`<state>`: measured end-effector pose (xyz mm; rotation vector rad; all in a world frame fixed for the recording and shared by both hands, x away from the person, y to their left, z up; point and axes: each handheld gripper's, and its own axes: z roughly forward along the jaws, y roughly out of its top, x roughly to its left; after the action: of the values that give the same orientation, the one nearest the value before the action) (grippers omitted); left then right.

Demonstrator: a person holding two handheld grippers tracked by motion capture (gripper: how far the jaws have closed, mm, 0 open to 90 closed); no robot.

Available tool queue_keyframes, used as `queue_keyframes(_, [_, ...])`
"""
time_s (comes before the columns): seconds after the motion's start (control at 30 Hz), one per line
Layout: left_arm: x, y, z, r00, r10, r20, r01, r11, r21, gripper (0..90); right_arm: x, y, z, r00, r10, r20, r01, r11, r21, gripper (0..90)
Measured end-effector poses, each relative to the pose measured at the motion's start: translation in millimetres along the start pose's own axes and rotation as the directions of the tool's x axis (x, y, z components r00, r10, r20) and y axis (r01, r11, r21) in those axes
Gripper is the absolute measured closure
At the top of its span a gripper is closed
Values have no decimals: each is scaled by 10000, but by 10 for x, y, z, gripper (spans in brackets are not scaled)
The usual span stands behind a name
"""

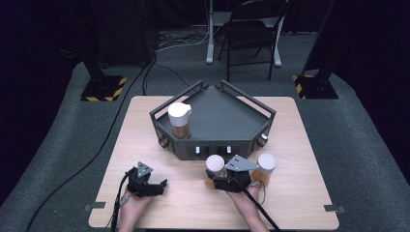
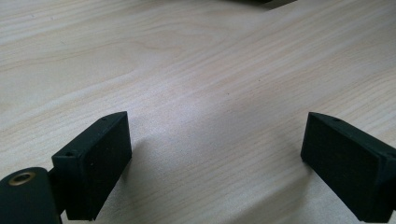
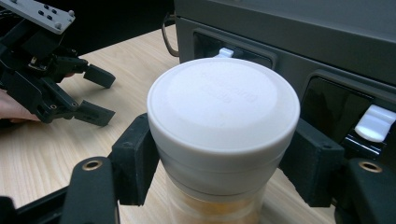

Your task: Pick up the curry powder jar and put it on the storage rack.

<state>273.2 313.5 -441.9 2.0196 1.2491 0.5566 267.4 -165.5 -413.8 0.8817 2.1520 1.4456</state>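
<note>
Jars: the high view shows a second jar (image 1: 266, 166) right of the right gripper (image 1: 231, 175), which squeezes the white-lidded jar (image 3: 223, 121). The left gripper (image 2: 215, 158) is open, empty.

White-lidded jar (image 3: 223, 135) of amber contents, upright on table, clamped below lid, just before grey tray.

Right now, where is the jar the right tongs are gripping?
In the high view the gripped jar stands on the table just in front of the grey tray, left of another white-lidded jar, with the right tongs shut on it.
</note>
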Motion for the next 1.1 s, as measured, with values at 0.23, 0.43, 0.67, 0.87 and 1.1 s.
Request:
queue_keyframes(0.23, [0, 0, 0, 10000, -5, 3, 5, 10000, 0, 85, -10, 15, -13, 10000, 84, -16, -84, 9999, 58, 333])
queue_keyframes(0.43, [-1, 0, 0, 10000, -4, -1, 4, 10000, -2, 86, -33, 45, -64, 9997, 220, -49, -220, 9998, -37, 333])
queue_keyframes(0.67, [0, 0, 0, 10000, -3, 0, 3, 10000, 0, 86, -22, 174, -151, 10000, 29, -24, -30, 9998, -193, 334])
queue_keyframes(0.87, [1, 2, -1, 10000, 11, 3, -11, 10000, 12, 86, -8, 300, -206, 9998, -175, 3, 175, 9995, -247, 333])
queue_keyframes(1.1, [1, 0, 0, 10000, -7, 5, 7, 10000, 1, 85, -6, 437, -257, 9996, -280, 42, 282, 9992, -285, 333])
